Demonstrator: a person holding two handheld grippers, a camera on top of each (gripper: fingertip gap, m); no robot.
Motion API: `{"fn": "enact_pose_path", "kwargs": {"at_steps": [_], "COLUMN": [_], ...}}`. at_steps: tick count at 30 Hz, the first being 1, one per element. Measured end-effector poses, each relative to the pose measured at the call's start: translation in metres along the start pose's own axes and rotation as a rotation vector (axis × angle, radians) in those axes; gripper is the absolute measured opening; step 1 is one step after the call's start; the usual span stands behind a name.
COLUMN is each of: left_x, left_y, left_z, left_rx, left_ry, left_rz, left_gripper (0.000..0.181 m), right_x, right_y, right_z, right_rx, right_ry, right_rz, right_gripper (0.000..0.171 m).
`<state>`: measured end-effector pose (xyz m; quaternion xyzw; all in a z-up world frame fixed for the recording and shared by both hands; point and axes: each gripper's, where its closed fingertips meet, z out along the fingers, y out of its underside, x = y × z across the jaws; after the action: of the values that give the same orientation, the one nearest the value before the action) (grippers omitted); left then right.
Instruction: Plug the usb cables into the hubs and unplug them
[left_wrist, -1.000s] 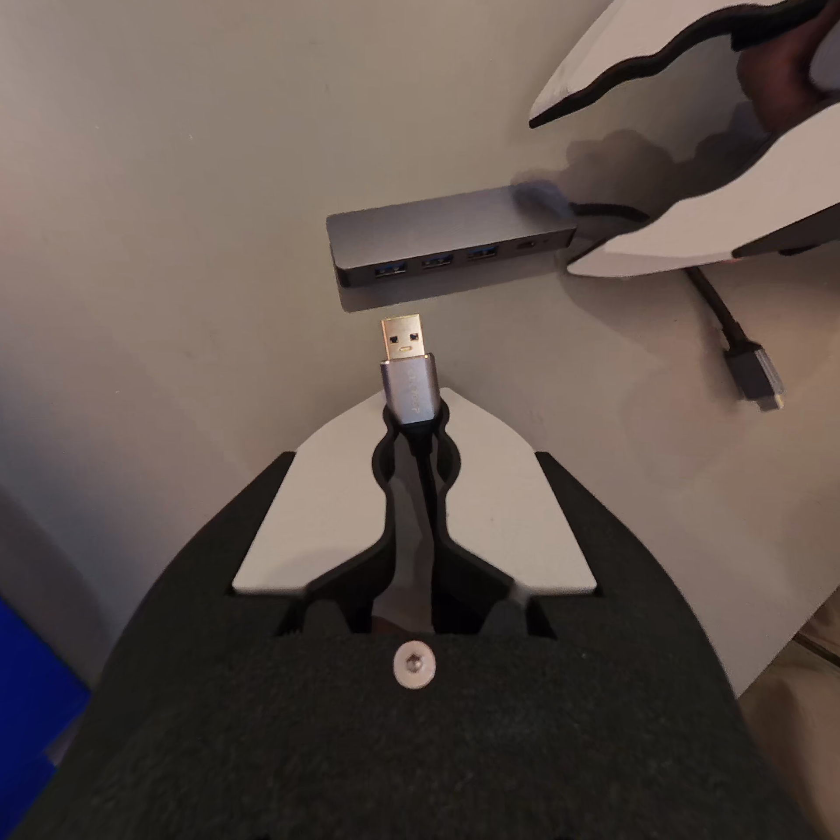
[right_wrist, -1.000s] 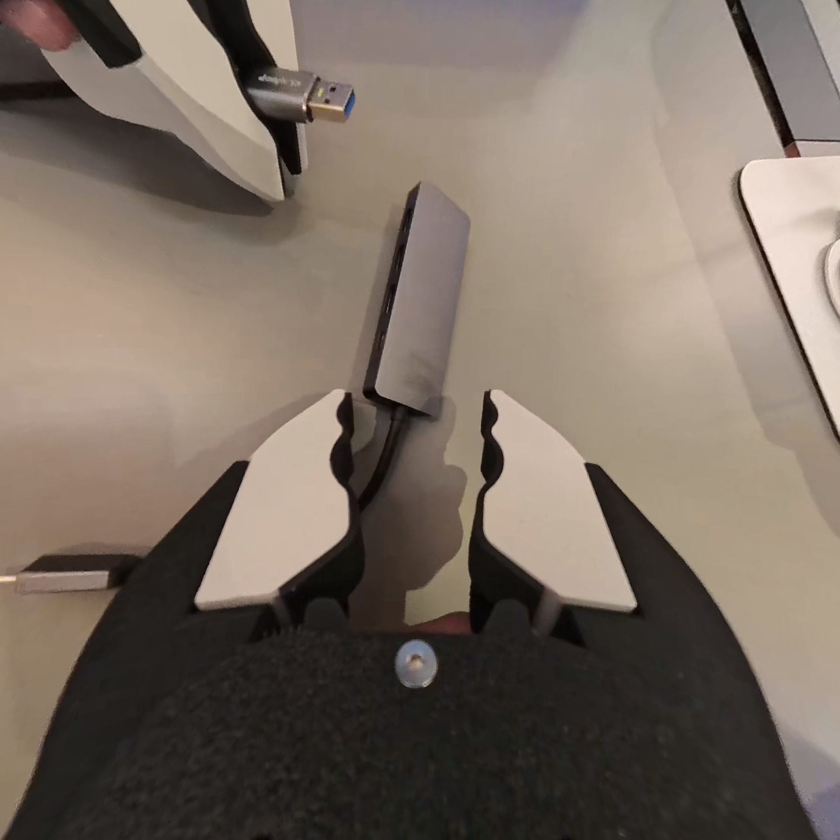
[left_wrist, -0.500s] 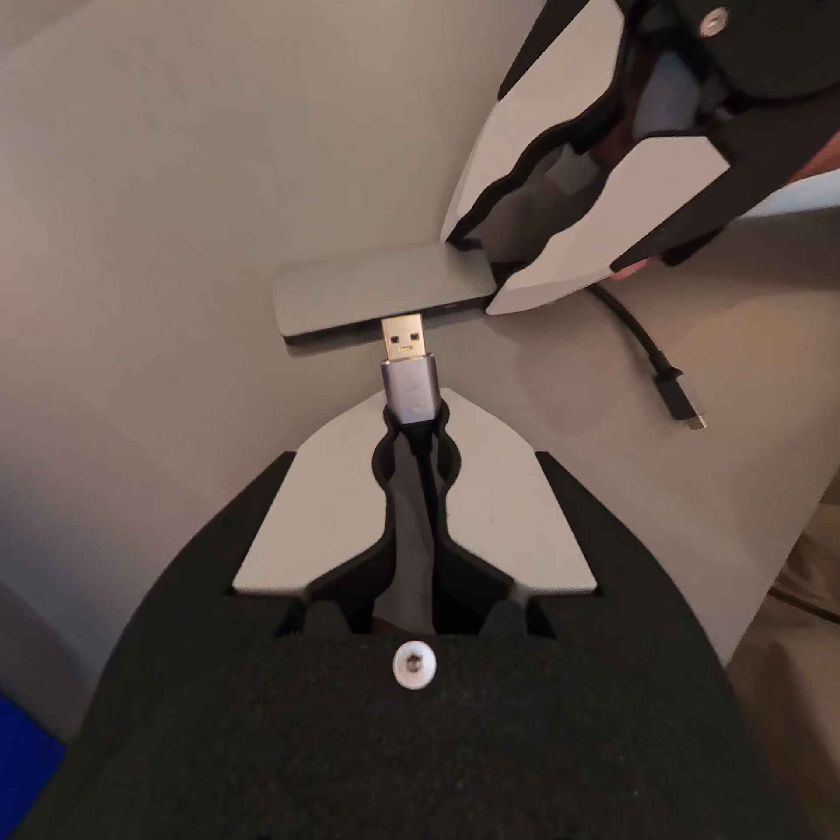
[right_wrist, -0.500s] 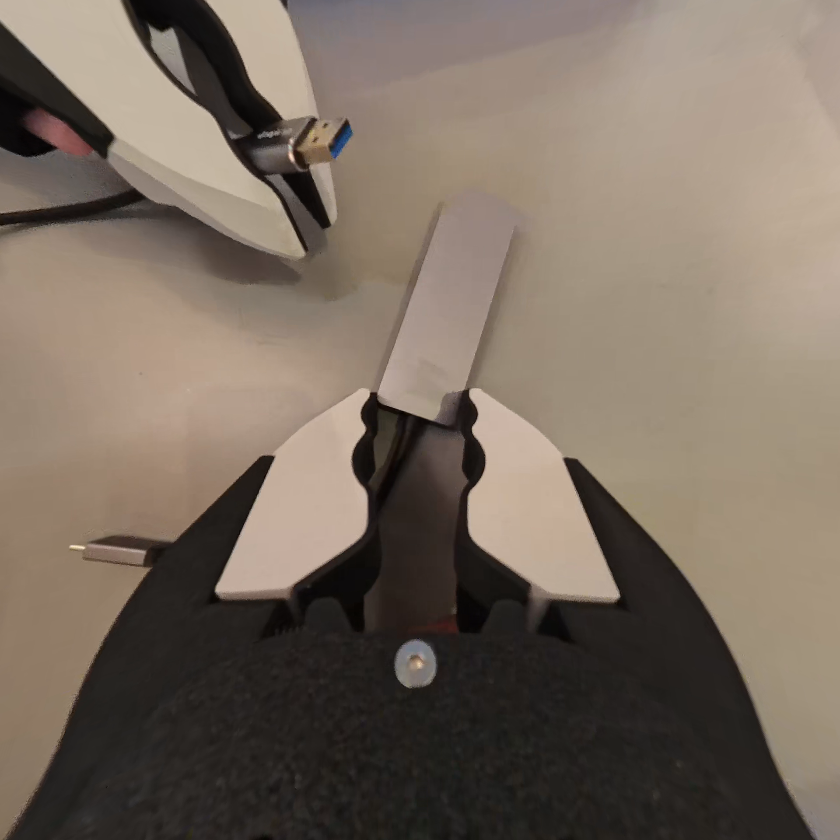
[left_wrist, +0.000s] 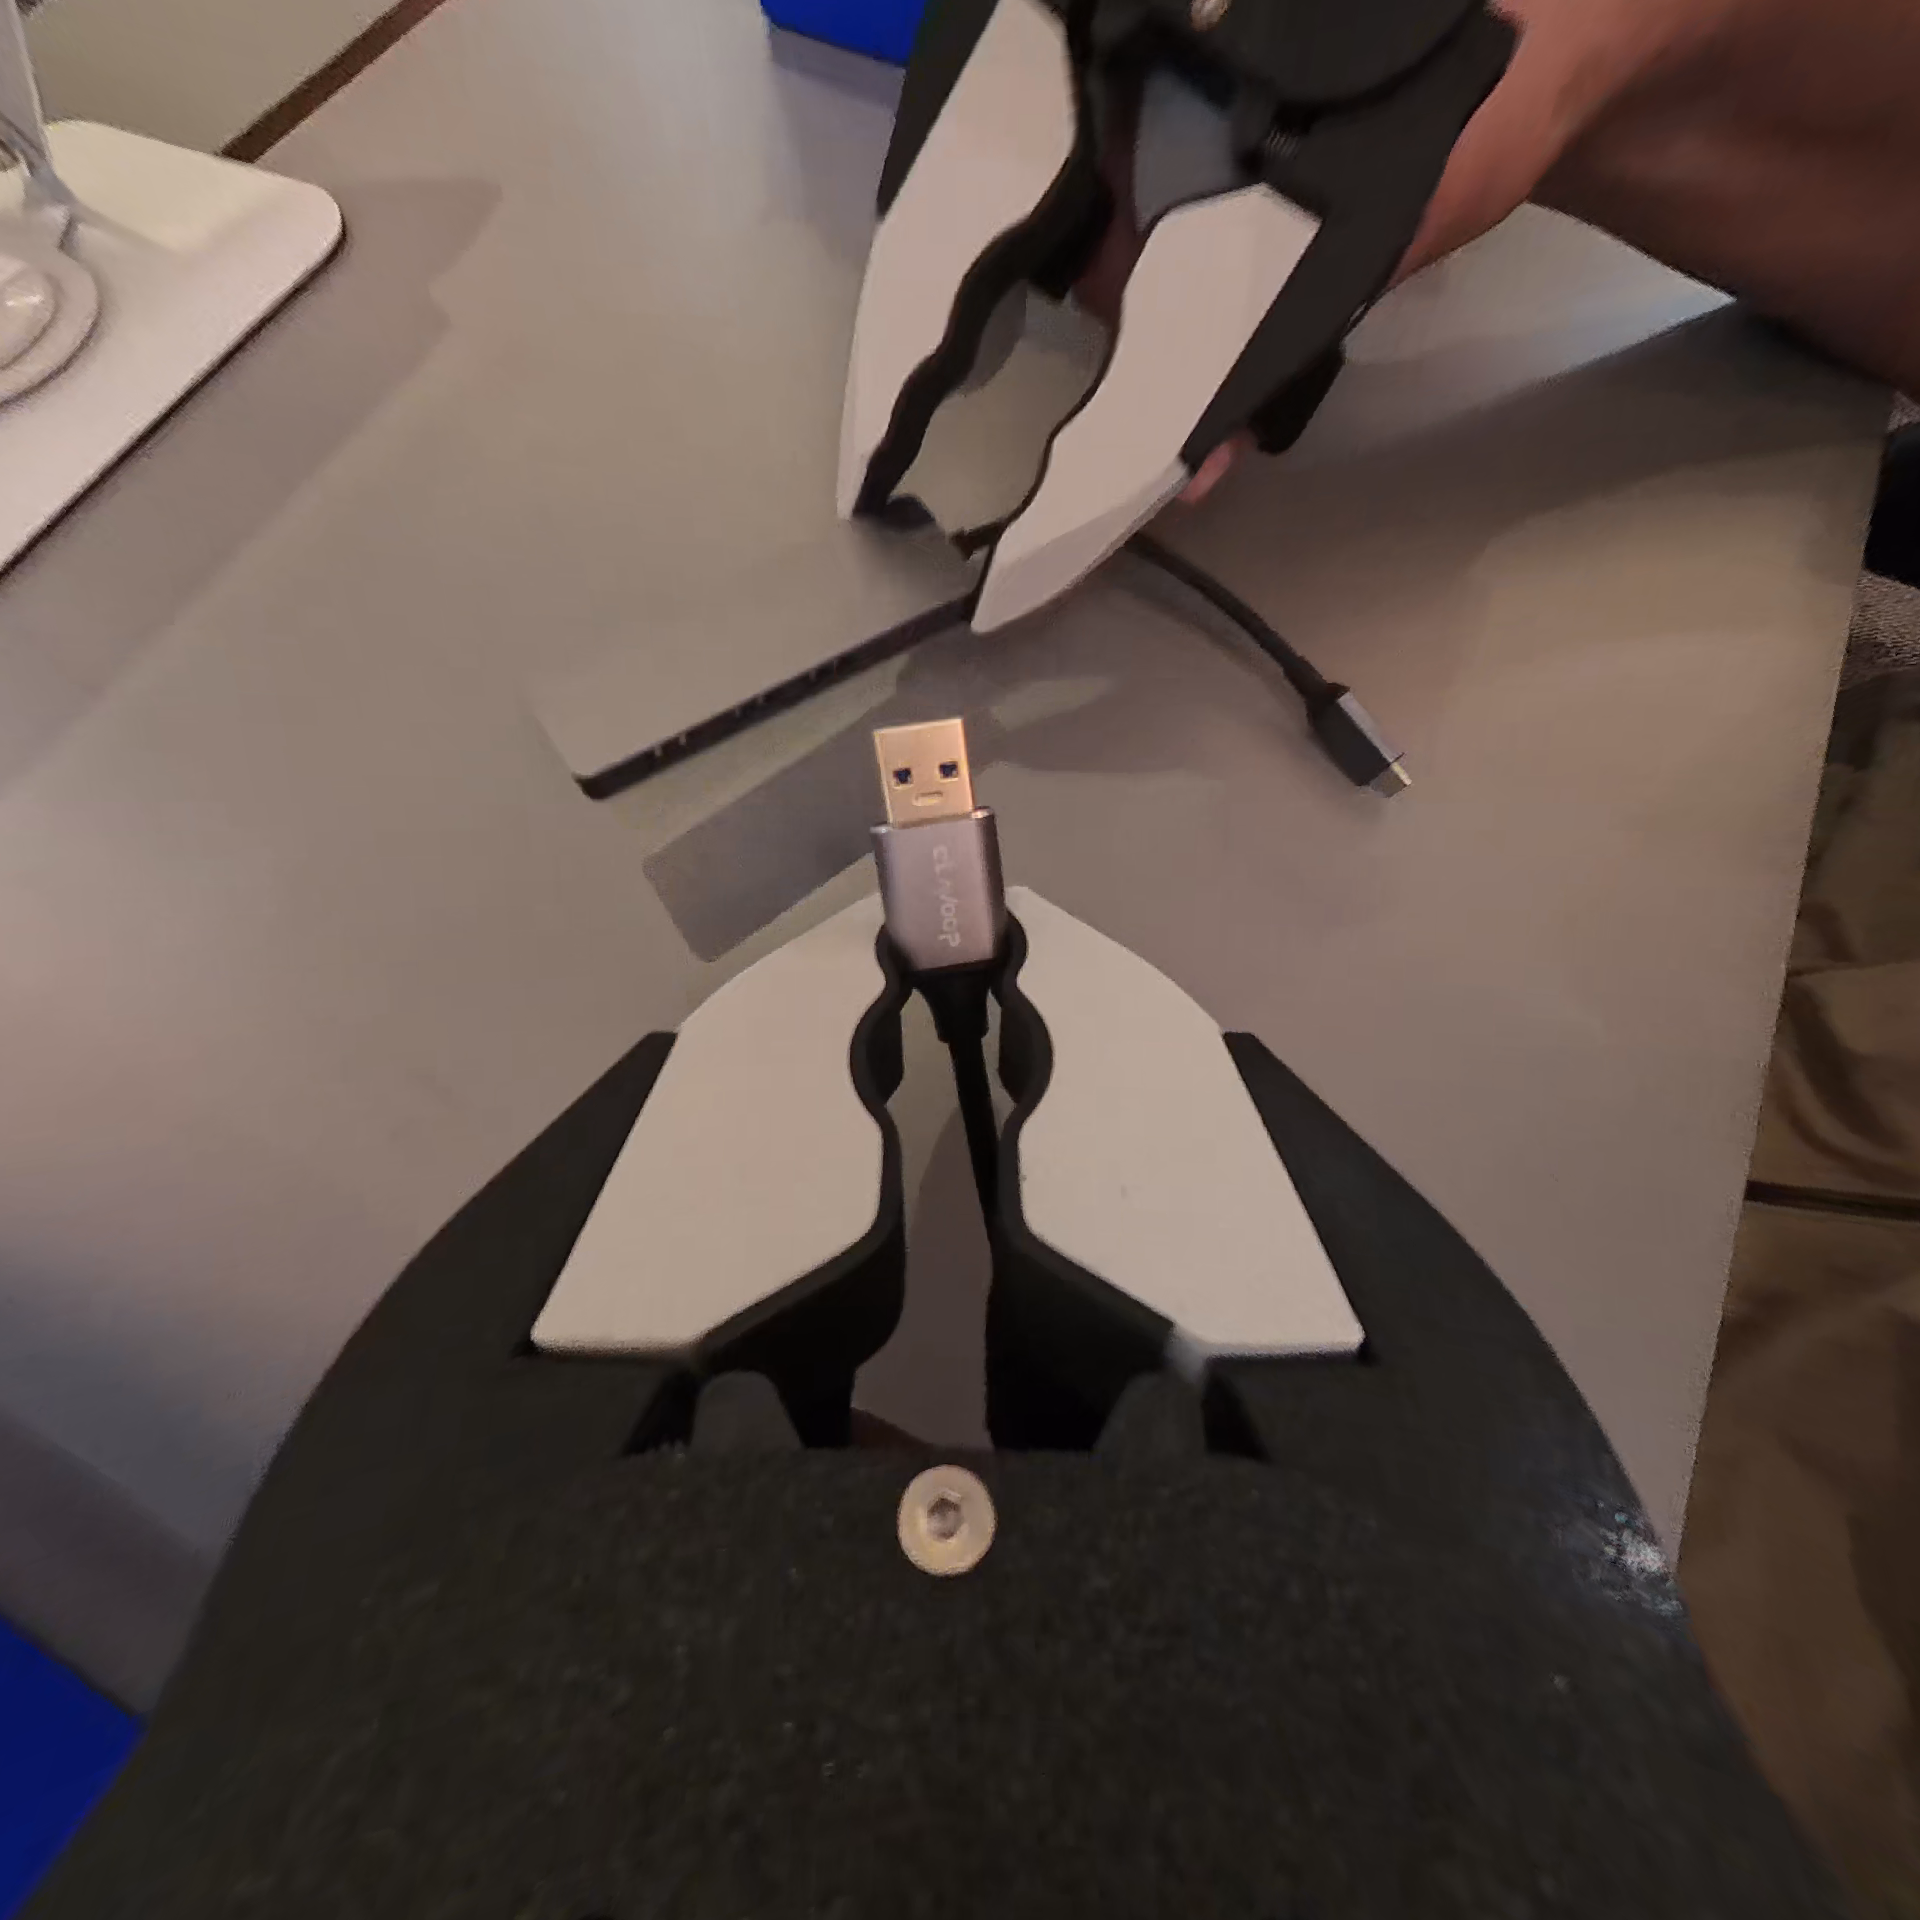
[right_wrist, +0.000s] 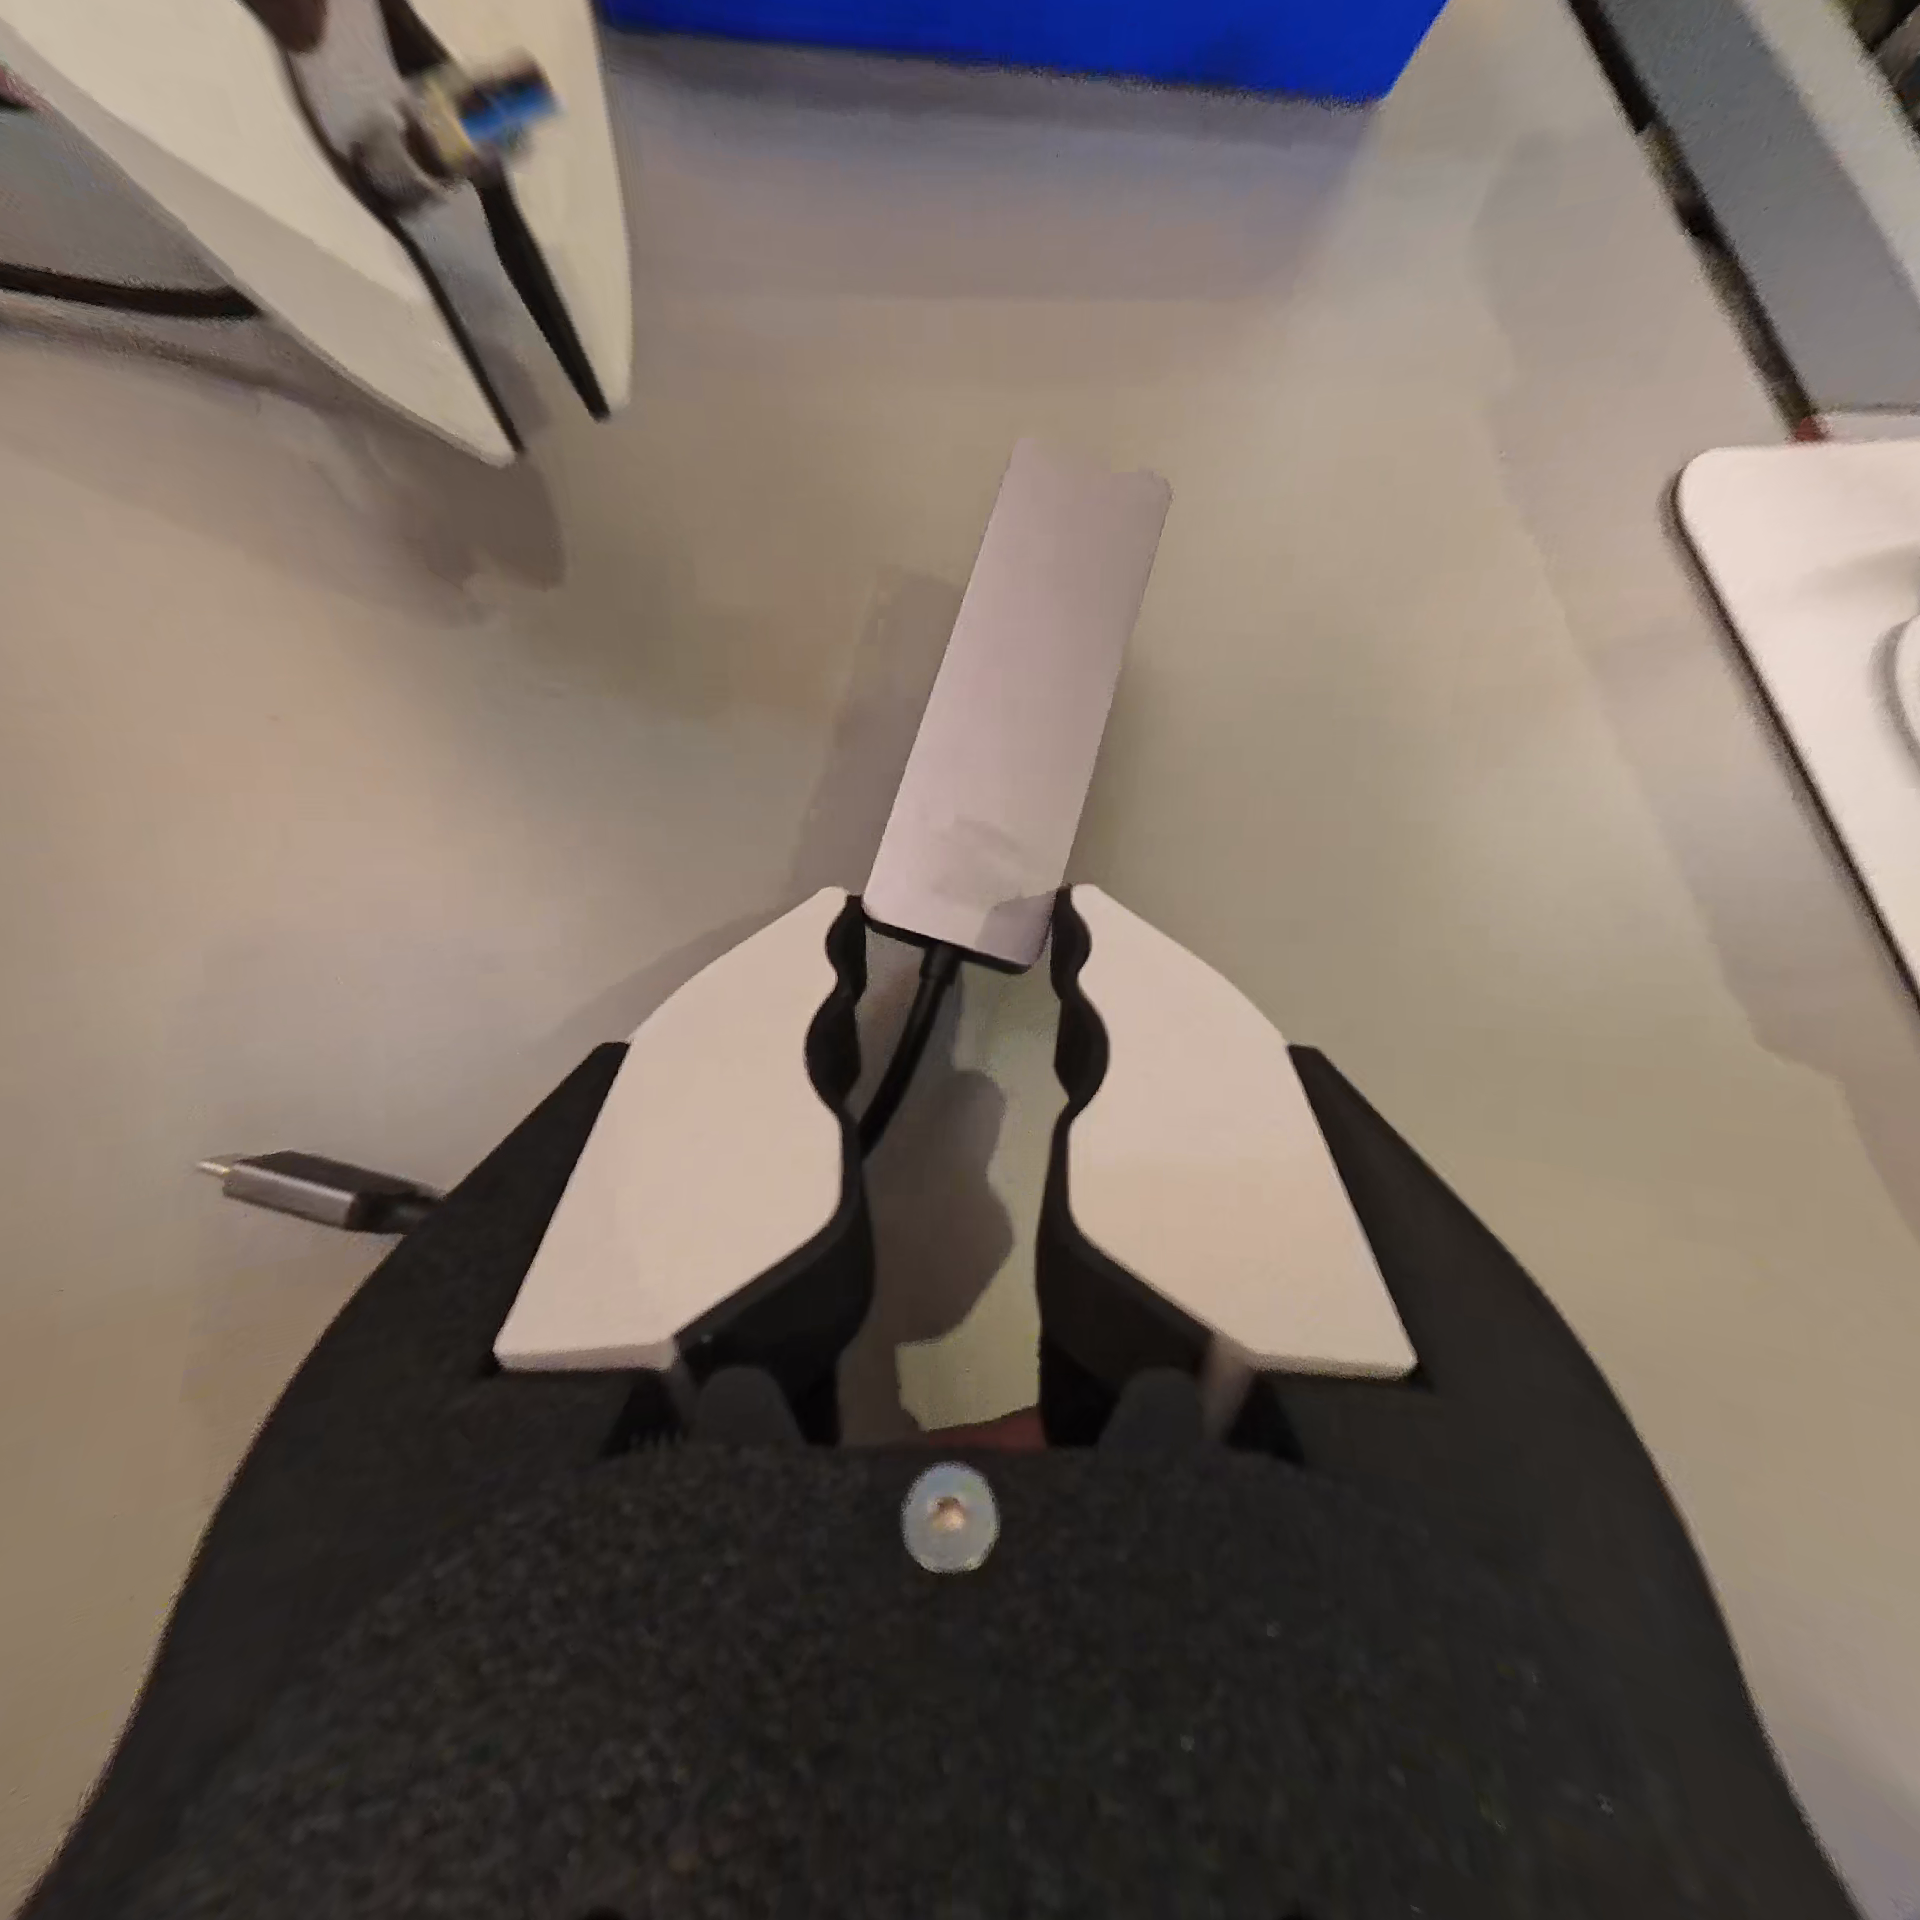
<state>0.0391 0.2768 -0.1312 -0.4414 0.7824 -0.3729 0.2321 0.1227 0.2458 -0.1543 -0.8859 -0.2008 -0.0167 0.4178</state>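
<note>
My left gripper is shut on the grey shell of a USB-A plug, whose gold tip points forward and whose black cable runs back between the fingers. A slim grey hub is just ahead, its port edge turned toward the plug with a small gap between them. My right gripper is shut on the hub's cable end and holds it tilted above the table, a shadow beneath it. It also shows in the left wrist view. The left gripper appears blurred at the upper left of the right wrist view.
The hub's own black cable ends in a loose grey USB-C plug on the grey table, also visible in the right wrist view. A white stand base lies to the right, a blue object at the far edge. Some 10 centimetres of space lies between my two pairs of fingers.
My right gripper closed on the hub's cable end, then lifted and turned the hub. My left gripper kept hold of the USB-A plug, close to the hub's port side.
</note>
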Motion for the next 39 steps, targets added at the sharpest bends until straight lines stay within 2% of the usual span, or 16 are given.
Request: {"fn": "enact_pose_path", "kwargs": {"at_steps": [6, 11, 23, 33, 37, 39], "left_x": [-0.023, -0.042, -0.035, -0.029, -0.030, -0.033], "left_y": [0.015, 0.028, 0.023, 0.028, 0.026, 0.029], "left_z": [0.008, 0.016, 0.021, 0.017, 0.014, 0.014], "left_rx": [-0.094, -0.205, -0.254, -0.257, -0.256, -0.282], "left_ry": [-0.106, -0.241, -0.230, -0.194, -0.208, -0.243], "left_rz": [-0.083, -0.194, -0.219, -0.258, -0.229, -0.203], "left_gripper": [0.013, 0.013, 0.013, 0.013, 0.013, 0.013], "right_x": [-0.001, -0.003, -0.006, -0.005, -0.006, -0.009], "right_y": [-0.008, -0.009, -0.015, -0.027, -0.026, -0.027], "right_z": [-0.008, -0.007, -0.009, -0.023, -0.019, -0.017], "right_rx": [0.045, 0.067, 0.116, 0.240, 0.215, 0.189], "right_ry": [0.002, -0.061, -0.119, -0.230, -0.196, -0.135], "right_rz": [-0.046, 0.049, 0.113, 0.219, 0.182, 0.085], "right_gripper": [0.034, 0.034, 0.034, 0.034, 0.034, 0.034]}}
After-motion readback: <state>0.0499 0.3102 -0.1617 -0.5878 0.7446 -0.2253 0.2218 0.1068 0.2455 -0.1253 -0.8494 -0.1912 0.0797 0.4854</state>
